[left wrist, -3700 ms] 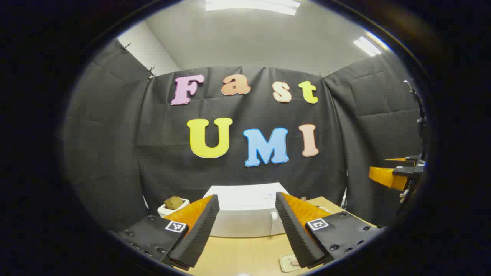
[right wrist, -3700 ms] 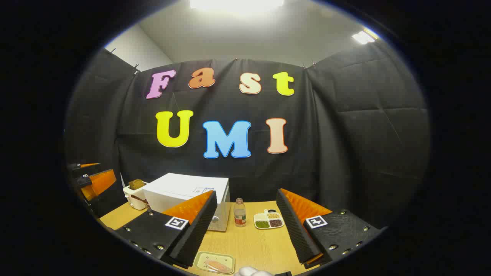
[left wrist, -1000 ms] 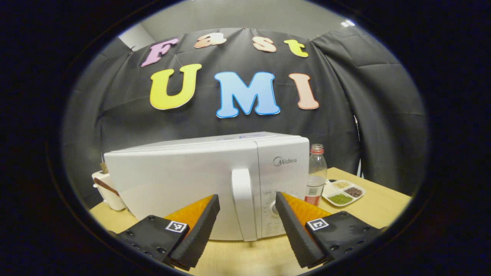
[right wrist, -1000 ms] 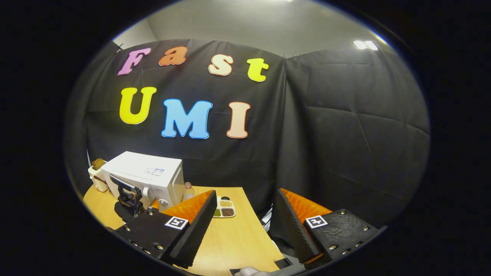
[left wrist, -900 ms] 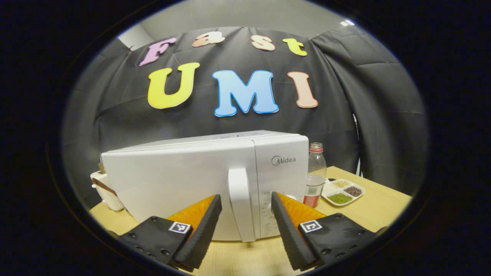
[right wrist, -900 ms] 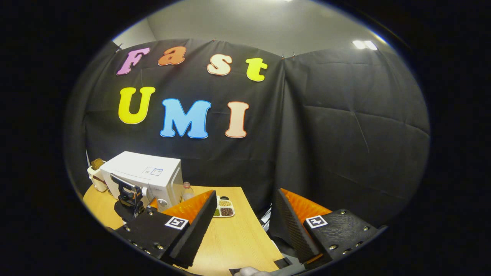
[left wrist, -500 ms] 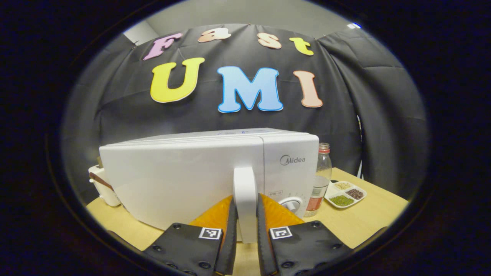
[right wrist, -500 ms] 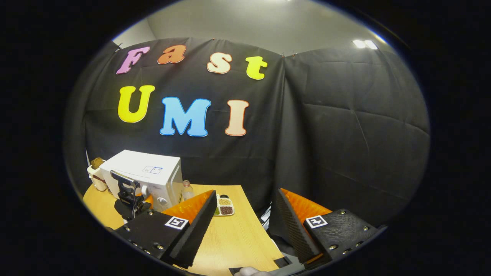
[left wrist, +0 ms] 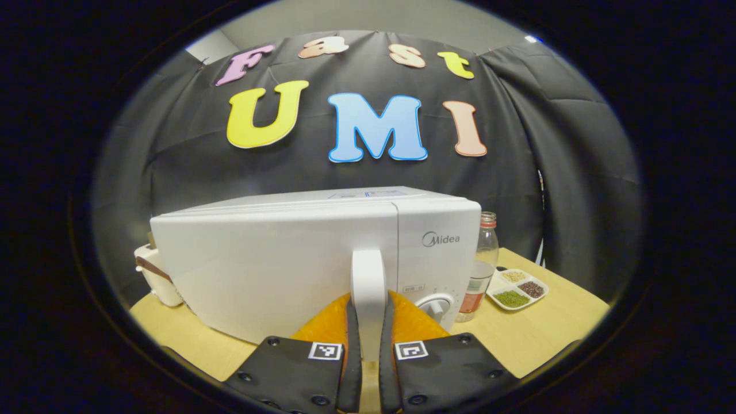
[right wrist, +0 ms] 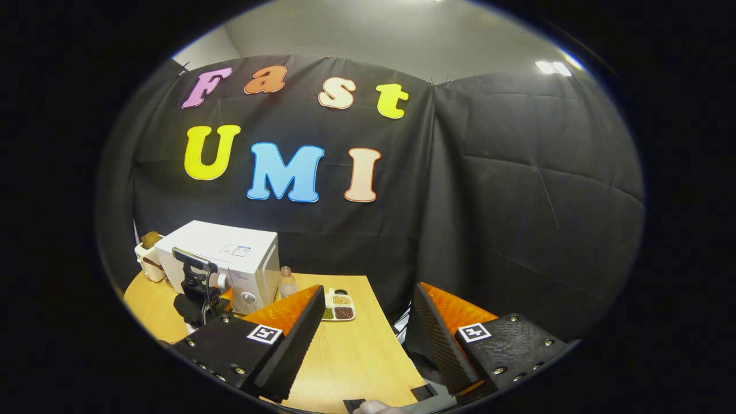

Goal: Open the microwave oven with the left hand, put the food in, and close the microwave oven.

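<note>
A white microwave oven (left wrist: 276, 259) stands on the wooden table (left wrist: 540, 333) with its door closed. My left gripper (left wrist: 368, 328) is shut on the door's vertical white handle (left wrist: 368, 287), one finger pressing each side. In the right gripper view the microwave oven (right wrist: 230, 256) sits far left, with the left gripper (right wrist: 198, 293) held against its front. My right gripper (right wrist: 368, 328) hangs open over the table's right front part, with nothing between its fingers.
A clear bottle (left wrist: 482, 259) with a red label stands just right of the microwave. Beyond it lies a white divided dish (left wrist: 517, 290) of beans and grains. A white container (left wrist: 155, 276) stands at the microwave's left. The table's right edge (right wrist: 397, 339) runs near my right gripper.
My left gripper closed from open onto the door handle and has crept slightly nearer. The right gripper stayed open and hardly moved.
</note>
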Available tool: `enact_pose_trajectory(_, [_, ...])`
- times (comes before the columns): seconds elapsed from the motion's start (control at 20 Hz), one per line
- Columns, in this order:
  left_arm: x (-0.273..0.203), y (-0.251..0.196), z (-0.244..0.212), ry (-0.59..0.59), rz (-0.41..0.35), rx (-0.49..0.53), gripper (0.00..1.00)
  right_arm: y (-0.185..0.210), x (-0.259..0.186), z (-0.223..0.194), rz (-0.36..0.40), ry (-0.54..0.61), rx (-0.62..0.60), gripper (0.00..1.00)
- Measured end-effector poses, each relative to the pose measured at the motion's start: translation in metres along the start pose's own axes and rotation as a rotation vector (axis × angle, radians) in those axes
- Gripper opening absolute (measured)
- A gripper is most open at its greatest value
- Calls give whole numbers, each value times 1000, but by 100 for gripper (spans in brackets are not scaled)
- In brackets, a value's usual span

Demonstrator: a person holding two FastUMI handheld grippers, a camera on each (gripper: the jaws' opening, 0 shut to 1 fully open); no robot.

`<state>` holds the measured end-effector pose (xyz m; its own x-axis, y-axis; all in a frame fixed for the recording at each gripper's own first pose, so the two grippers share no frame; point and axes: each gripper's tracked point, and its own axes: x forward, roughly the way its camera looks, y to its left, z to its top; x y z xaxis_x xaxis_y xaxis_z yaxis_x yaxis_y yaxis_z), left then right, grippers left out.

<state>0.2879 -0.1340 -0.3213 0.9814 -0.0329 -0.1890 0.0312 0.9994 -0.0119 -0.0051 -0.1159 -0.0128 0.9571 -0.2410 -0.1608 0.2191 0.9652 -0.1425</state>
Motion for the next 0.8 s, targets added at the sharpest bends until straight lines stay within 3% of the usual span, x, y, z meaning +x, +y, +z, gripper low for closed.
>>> enact_pose_trajectory(0.2, [-4,0,-3,21,4,4,19,-1,-1,-3,11,9,8,95])
enact_pose_trajectory(0.25, [-17,1,-11,53,16,-10,19,0,-1,-4,16,15,5,95])
enact_pose_trajectory(0.45, [-57,11,-8,-4,31,38,19,3,-3,-3,45,14,12,96])
enact_pose_trajectory(0.8, [-94,22,-18,19,33,24,19,18,-11,-6,112,11,13,96])
